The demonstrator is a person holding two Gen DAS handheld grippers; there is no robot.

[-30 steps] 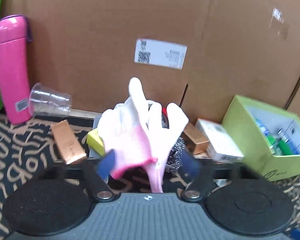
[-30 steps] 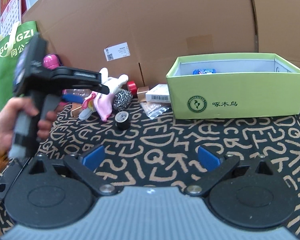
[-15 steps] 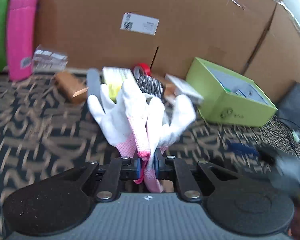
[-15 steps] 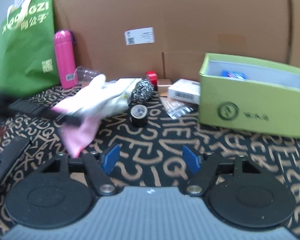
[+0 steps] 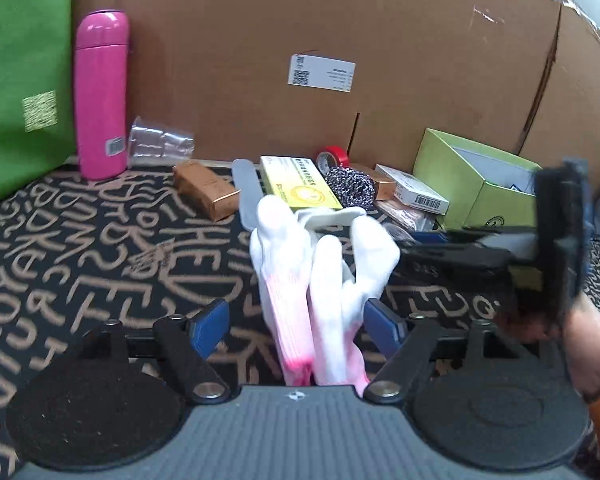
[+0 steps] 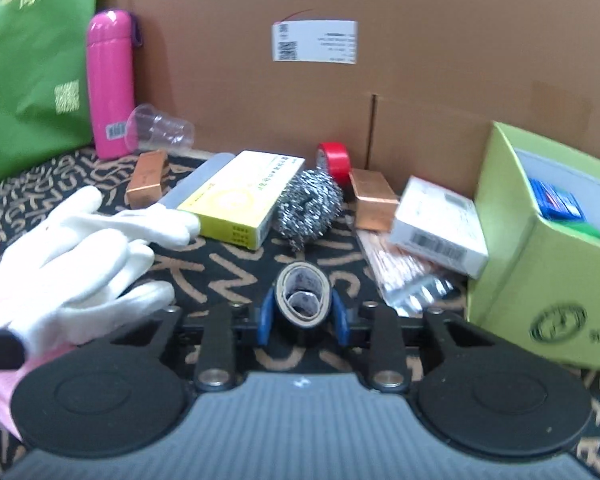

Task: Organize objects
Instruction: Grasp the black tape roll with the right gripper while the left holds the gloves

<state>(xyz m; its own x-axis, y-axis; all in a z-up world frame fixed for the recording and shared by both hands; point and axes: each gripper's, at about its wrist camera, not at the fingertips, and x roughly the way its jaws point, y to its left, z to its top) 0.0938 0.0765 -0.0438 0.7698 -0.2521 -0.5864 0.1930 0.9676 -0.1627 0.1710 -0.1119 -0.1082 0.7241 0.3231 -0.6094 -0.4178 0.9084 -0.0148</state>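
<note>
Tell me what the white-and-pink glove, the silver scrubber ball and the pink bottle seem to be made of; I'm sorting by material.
Glove: knitted fabric, matte, with a visible ribbed weave and limp, floppy fingers.
Scrubber ball: probably steel wool, a tangle of shiny silver coils.
Pink bottle: hard and smooth with a soft sheen, so coated metal or plastic; the look doesn't settle which.

Scourer (image 6: 309, 209) between two boxes (image 6: 238, 198)

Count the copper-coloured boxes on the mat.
2. One copper box lies left, near the pink bottle; the other copper box sits right of the steel scourer. More may be hidden behind the clutter.
</note>
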